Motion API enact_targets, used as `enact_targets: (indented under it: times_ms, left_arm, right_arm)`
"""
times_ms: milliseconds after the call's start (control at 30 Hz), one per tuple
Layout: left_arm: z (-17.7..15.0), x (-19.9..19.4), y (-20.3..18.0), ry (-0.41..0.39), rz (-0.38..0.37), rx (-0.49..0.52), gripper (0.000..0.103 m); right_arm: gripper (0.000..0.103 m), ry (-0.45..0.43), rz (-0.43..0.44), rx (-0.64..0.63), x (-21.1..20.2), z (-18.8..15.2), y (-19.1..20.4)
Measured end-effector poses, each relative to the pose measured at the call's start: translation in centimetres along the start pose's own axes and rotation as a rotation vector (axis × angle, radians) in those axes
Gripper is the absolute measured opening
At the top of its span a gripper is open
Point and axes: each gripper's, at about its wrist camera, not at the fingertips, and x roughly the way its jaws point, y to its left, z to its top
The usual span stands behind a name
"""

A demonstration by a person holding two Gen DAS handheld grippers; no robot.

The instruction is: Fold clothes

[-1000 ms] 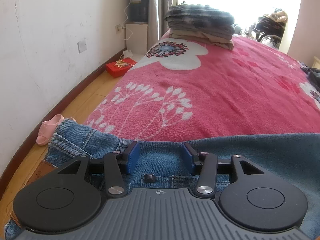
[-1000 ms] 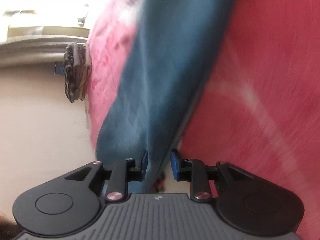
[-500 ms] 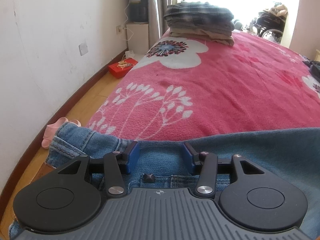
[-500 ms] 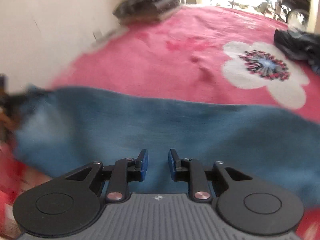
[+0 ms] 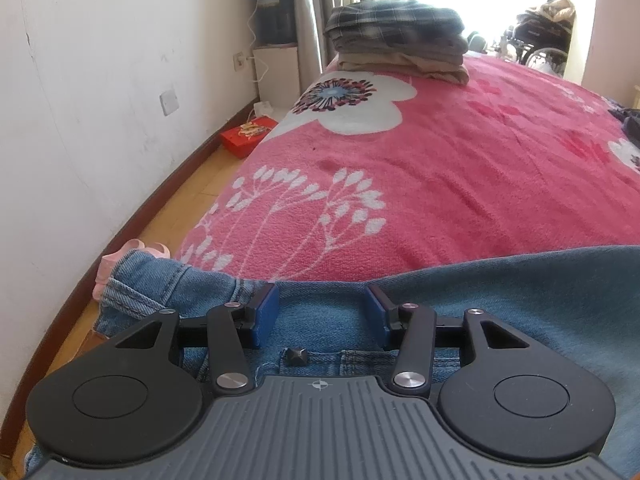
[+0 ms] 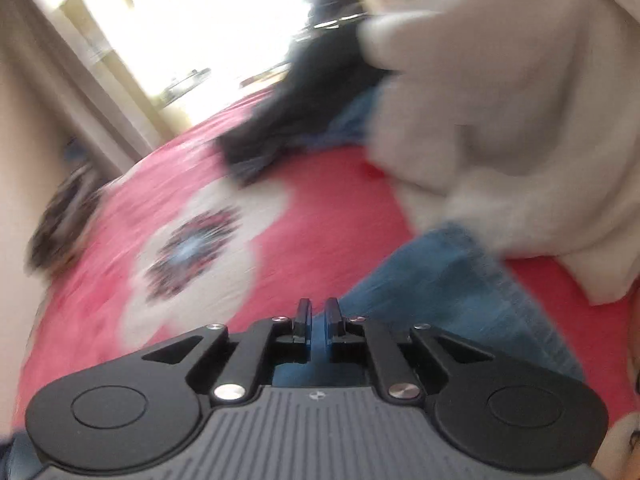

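left tool (image 5: 320, 314) spread over the heavy, floppy jeans (image 5: 500, 300) waistband, right tool (image 6: 318, 322) pinching their hem

A red box (image 5: 249, 139) and a pink slipper (image 5: 120, 264) lie on the floor beside the white wall (image 5: 100, 100).

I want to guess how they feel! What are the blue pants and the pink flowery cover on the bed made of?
The jeans look like denim: woven blue cloth, faded, with stitched seams and a metal stud. The pink blanket looks like soft fleece or plush, with a fuzzy matte surface and printed white flowers; its exact fibre can't be told.
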Motion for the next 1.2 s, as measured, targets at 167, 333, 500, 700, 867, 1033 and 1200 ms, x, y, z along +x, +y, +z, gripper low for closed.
enact_targets:
  times_ms: [167,333,500,700,867,1033,1200]
  left_arm:
    - [0.0,-0.1,-0.4,-0.003,0.018,0.011,0.049]
    - [-0.2,-0.2,-0.7,-0.011,0.038,0.029,0.050]
    - [-0.2,-0.1,-0.7,-0.011,0.039,0.029,0.050]
    - [-0.2,-0.2,-0.5,-0.013,0.033,0.023,0.050]
    - [-0.3,-0.2,-0.3,-0.017,0.021,0.009,0.050]
    - [-0.3,-0.2,0.0,-0.019,0.009,0.000,0.050]
    - [-0.3,-0.2,0.0,-0.022,0.005,-0.005,0.050]
  right_arm:
    - [0.007,0.187,0.128,-0.293,0.3,-4.2,5.0]
    - [0.000,0.072,-0.121,-0.103,-0.7,-1.7,-2.8]
    - [0.012,-0.152,-0.244,0.278,-6.1,-0.3,-7.8]
    - [0.041,-0.095,-0.221,0.510,-6.1,-2.7,-6.9]
    - [0.042,0.002,-0.251,0.687,-4.3,-5.0,-6.3]
    - [0.042,-0.073,-0.221,0.769,-2.8,-5.2,-8.1]
    - [0.037,-0.200,-0.173,0.809,-2.9,-6.1,-9.6]
